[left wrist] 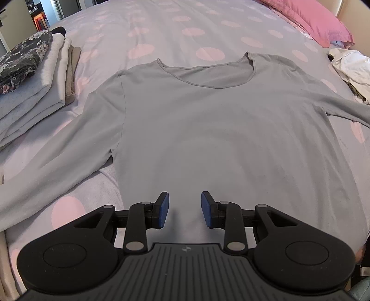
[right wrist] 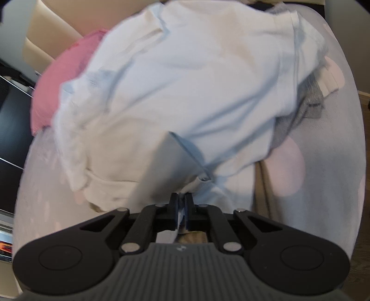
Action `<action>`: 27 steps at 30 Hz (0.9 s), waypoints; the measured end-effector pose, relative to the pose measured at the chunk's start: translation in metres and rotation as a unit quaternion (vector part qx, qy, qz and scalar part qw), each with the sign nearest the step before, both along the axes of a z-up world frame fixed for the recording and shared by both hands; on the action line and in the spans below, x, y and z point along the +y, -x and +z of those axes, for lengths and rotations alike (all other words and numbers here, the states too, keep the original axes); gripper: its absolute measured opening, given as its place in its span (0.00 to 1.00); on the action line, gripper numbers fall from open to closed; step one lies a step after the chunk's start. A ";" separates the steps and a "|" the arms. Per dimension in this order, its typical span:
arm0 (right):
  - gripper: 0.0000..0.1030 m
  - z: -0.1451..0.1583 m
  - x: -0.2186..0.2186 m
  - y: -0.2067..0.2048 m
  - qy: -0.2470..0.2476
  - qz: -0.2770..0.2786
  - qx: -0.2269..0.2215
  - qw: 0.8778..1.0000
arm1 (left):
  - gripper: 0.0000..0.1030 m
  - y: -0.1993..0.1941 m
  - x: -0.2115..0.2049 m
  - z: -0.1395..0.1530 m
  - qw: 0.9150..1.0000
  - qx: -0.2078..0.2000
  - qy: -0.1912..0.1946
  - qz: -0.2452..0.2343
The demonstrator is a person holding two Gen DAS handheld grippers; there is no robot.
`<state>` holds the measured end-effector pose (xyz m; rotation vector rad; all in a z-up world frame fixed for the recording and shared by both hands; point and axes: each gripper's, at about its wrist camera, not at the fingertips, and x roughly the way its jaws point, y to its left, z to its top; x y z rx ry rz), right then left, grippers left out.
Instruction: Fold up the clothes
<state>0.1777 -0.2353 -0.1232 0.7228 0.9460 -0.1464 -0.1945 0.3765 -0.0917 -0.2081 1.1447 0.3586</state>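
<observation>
A grey long-sleeved shirt (left wrist: 208, 129) lies flat and face up on the bed, neckline at the far end, both sleeves spread outward. My left gripper (left wrist: 185, 209) hovers open over the shirt's near hem, its blue pads (left wrist: 163, 209) apart with nothing between them. In the right wrist view my right gripper (right wrist: 182, 208) is shut on a strip of grey fabric (right wrist: 161, 166), which looks like the end of the shirt's sleeve. It is held over a heap of white clothes (right wrist: 185, 81). This view is blurred.
A stack of folded clothes (left wrist: 34, 81) with a dark floral piece on top sits at the bed's left. Pink pillows (left wrist: 312, 18) lie far right, with the unfolded white heap (left wrist: 349, 69) below them. The dotted bed cover (left wrist: 185, 27) stretches beyond the shirt.
</observation>
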 end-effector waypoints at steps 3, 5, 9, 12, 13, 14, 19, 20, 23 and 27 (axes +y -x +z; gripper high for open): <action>0.05 0.021 0.015 0.004 0.006 0.023 -0.036 0.999 | 0.28 0.001 -0.001 0.004 1.000 -0.007 -0.002 0.001; 0.05 0.040 0.031 0.008 0.017 0.051 -0.065 0.996 | 0.28 0.002 -0.001 0.008 1.000 -0.015 -0.004 0.003; 0.05 0.081 0.082 0.015 0.043 0.119 -0.128 0.984 | 0.28 0.005 0.000 0.020 0.999 -0.037 -0.006 0.012; 0.05 0.108 0.125 0.020 0.048 0.167 -0.174 0.969 | 0.28 0.007 0.000 0.029 0.998 -0.055 -0.003 0.022; 0.05 0.117 0.140 0.024 0.050 0.185 -0.190 0.963 | 0.28 0.007 0.001 0.031 0.998 -0.060 -0.002 0.026; 0.05 0.122 0.153 0.028 0.040 0.199 -0.196 0.959 | 0.28 0.008 0.001 0.034 0.997 -0.066 0.000 0.029; 0.05 0.149 0.219 0.053 -0.010 0.266 -0.223 0.938 | 0.28 0.004 0.000 0.045 0.995 -0.089 0.005 0.035; 0.05 0.154 0.232 0.058 -0.020 0.279 -0.229 0.932 | 0.28 0.003 -0.001 0.047 0.995 -0.093 0.005 0.034; 0.05 0.170 0.271 0.073 -0.050 0.318 -0.244 0.915 | 0.28 -0.002 -0.004 0.053 0.994 -0.104 0.006 0.032; 0.05 0.187 0.323 0.095 -0.090 0.367 -0.258 0.889 | 0.28 -0.006 -0.005 0.058 0.993 -0.114 0.004 0.031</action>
